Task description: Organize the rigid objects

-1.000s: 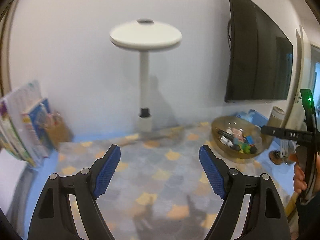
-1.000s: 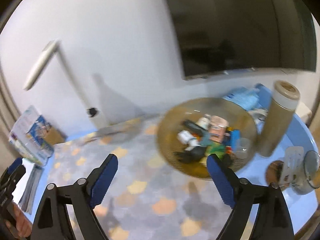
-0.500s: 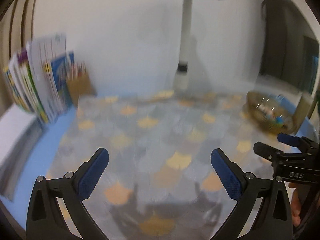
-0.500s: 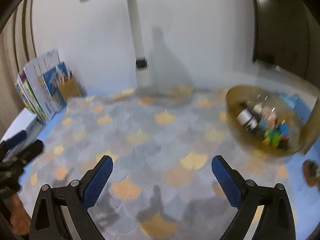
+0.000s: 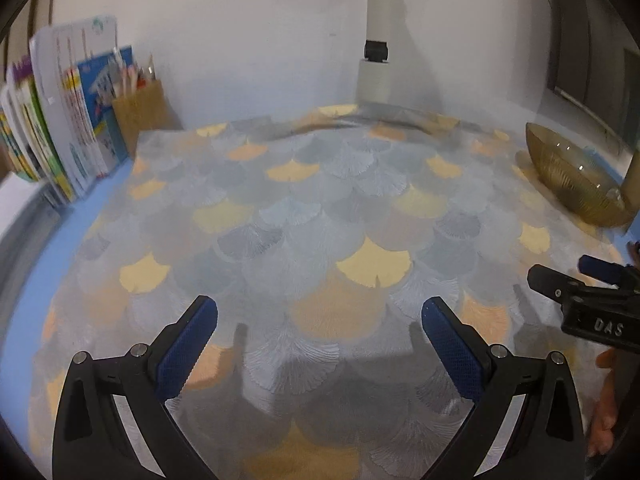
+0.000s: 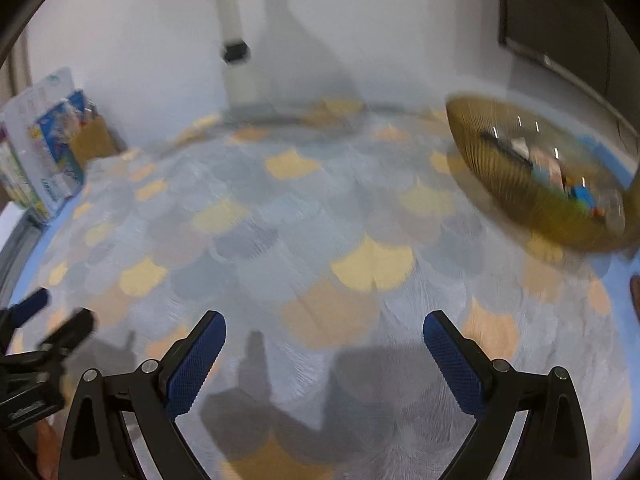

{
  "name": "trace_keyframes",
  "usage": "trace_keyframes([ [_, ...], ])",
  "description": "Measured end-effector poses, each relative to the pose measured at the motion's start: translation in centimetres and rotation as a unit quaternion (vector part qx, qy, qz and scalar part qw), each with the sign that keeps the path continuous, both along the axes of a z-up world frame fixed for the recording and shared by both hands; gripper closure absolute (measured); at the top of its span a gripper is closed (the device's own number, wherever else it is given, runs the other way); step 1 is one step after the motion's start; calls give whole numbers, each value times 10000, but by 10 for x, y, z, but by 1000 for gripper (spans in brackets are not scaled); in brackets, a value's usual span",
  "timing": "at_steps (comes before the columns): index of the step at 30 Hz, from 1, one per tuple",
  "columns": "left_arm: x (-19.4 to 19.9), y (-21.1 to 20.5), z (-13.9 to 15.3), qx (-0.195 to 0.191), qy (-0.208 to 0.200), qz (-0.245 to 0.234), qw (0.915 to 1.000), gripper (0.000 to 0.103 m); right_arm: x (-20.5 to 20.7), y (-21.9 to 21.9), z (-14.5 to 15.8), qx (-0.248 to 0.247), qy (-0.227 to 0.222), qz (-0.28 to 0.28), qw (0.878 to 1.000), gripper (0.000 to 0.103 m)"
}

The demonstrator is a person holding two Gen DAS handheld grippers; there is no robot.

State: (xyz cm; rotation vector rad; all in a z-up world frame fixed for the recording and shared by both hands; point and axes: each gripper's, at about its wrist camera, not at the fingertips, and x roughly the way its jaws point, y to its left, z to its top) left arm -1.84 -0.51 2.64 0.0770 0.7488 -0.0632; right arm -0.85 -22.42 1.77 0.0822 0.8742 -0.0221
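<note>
An amber ribbed glass bowl (image 6: 532,184) holding several small coloured items stands at the right of the patterned mat (image 6: 304,240); it also shows in the left wrist view (image 5: 568,176), where its contents are hidden. My left gripper (image 5: 319,320) is open and empty, low over the mat's front middle. My right gripper (image 6: 324,334) is open and empty, also low over the mat, left of the bowl. Each gripper shows at the edge of the other's view: the right one (image 5: 588,284), the left one (image 6: 44,320).
A row of upright books (image 5: 60,120) and a tan pencil holder (image 5: 140,112) stand at the back left. A white lamp post (image 5: 376,32) rises at the back wall. A dark screen (image 6: 568,20) hangs at the right. The mat lies on a blue table (image 5: 24,288).
Both grippers have tilted down and dropped toward the mat. The lamp head has left the view. The bowl has shifted to the right edge in both views.
</note>
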Motion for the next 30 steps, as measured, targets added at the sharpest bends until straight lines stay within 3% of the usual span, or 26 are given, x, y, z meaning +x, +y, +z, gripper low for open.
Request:
trace_keyframes([
  [5, -3, -21, -2, 480, 28, -284, 9984, 1, -3, 9, 0, -341, -91, -14, 9994, 4],
  [10, 0, -23, -3, 537, 106, -331, 9980, 1, -10, 31, 3, -985, -285, 162, 9946, 4],
  [19, 4, -23, -5, 597, 193, -290, 9976, 1, -6, 22, 1, -685, -173, 114, 9974, 4],
  [30, 5, -22, -5, 569, 191, -287, 9978, 1, -6, 25, 2, -725, -146, 140, 9972, 4],
])
